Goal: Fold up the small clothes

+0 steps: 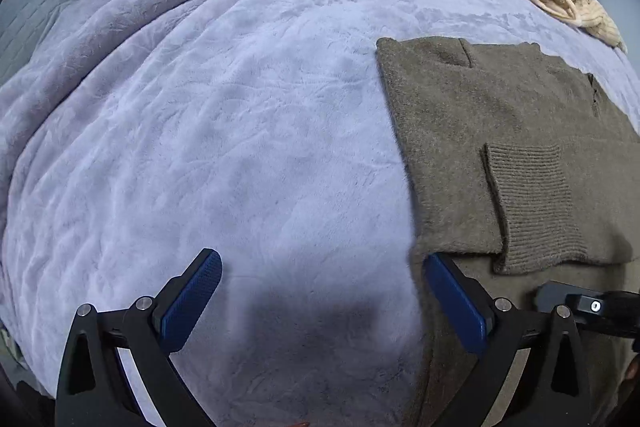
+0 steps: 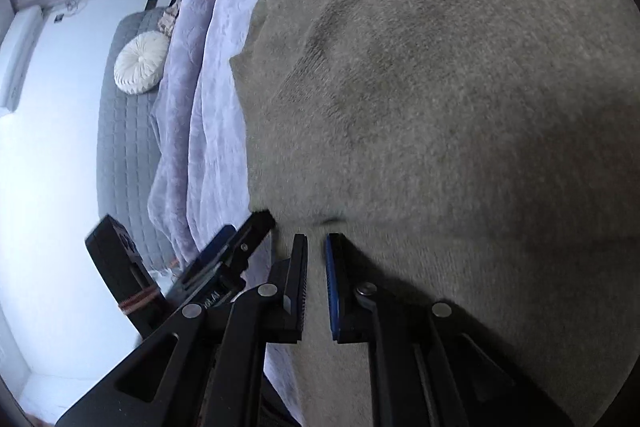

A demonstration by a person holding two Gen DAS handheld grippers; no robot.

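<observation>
The brown sweater [image 1: 500, 131] lies flat on my bed's purple blanket [image 1: 240, 131], at about three o'clock in my left view. My left gripper [image 1: 322, 265] has its fingers wide open, with one blue pad touching the sweater's edge. My right gripper [image 2: 316, 247] has its fingers nearly closed, pinching sweater fabric.

Left tongs [image 1: 322, 263] wide apart over lavender blanket [image 1: 224, 131], right pad touching olive sweater [image 1: 500, 131] edge
</observation>
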